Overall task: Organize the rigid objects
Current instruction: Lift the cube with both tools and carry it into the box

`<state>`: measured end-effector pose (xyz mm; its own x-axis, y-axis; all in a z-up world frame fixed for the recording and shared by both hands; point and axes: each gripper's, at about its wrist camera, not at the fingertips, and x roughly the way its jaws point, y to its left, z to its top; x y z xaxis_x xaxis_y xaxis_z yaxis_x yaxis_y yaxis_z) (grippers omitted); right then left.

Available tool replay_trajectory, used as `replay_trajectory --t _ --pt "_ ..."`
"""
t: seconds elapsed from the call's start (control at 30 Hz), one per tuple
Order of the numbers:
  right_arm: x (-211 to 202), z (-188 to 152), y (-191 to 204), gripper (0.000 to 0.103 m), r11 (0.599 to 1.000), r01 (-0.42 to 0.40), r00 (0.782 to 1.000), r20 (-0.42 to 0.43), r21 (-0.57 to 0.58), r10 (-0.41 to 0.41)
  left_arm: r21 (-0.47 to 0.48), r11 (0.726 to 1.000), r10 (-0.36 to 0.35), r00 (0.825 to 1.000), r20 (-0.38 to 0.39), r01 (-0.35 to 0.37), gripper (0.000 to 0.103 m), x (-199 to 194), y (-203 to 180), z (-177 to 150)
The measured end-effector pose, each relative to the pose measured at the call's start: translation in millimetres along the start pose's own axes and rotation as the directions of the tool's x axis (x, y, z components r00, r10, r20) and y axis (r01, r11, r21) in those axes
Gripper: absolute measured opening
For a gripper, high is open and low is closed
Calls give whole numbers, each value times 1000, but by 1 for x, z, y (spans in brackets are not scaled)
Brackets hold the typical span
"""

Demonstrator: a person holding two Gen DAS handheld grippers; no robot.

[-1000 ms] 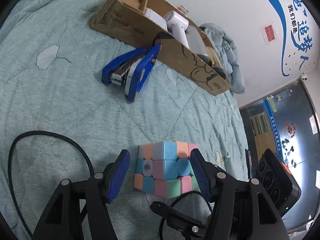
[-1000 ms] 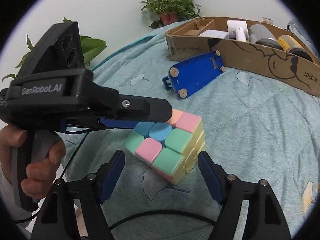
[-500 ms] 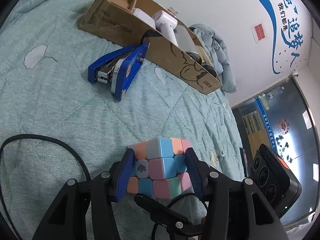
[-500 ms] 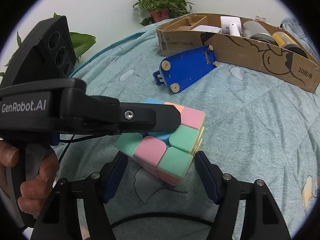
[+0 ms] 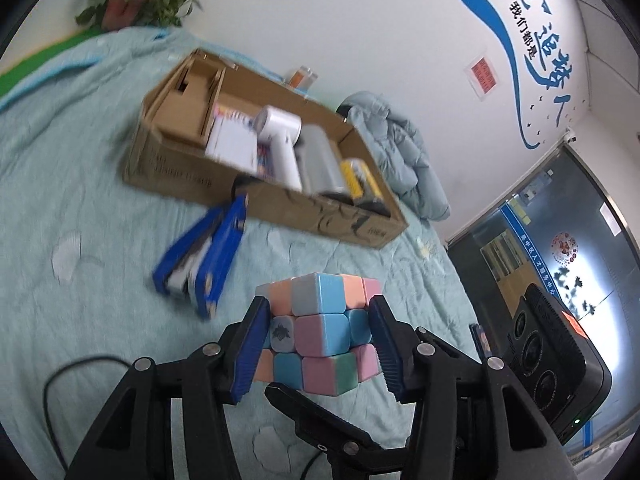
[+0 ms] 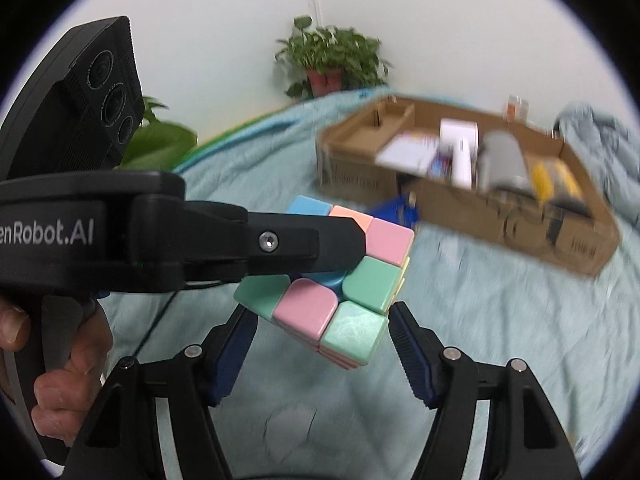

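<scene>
In the left wrist view, the left gripper (image 5: 320,344) is clenching the pastel puzzle cube (image 5: 320,334) between its two blue pads, and the cube is hanging in the air above the green quilt (image 5: 80,208). Its jaws have just been closing on the cube. Behind the cube, a blue stapler (image 5: 204,256) is lying on the quilt, just beside the front wall of the long cardboard box (image 5: 180,172). A white hair dryer (image 5: 280,136) and a grey cylinder (image 5: 320,164) are lying inside this box. A black cable (image 5: 56,384) is curling over the quilt at the lower left, and the right gripper's camera housing (image 5: 556,364) is showing at the right edge. In the right wrist view, the right gripper (image 6: 320,344) is grasping the same cube (image 6: 332,300) at its lower corners, its jaws having just been closing. The black body of the left gripper (image 6: 160,232) is covering part of the cube's top face, and the cube is hiding most of the stapler (image 6: 394,210). Only this view is showing the person's hand (image 6: 60,368) on the left handle and the potted plant (image 6: 328,64) clearly.
</scene>
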<state>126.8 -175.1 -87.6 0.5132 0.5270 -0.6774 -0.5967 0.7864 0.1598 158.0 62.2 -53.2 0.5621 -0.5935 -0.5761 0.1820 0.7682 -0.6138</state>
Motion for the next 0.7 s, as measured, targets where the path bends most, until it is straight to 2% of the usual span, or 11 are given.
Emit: replay_trajectory --t 0.3,0.53,0.7 --pt "14 69 -27 67 998 44 996 83 -34 -41 41 998 -39 998 41 37 49 4 -4 79" --pt "36 106 -47 66 996 68 993 98 -66 -61 45 998 -43 997 66 40 49 20 2 130" --pt "64 138 -68 66 996 62 994 90 -66 -56 27 999 -36 998 58 35 49 45 20 182"
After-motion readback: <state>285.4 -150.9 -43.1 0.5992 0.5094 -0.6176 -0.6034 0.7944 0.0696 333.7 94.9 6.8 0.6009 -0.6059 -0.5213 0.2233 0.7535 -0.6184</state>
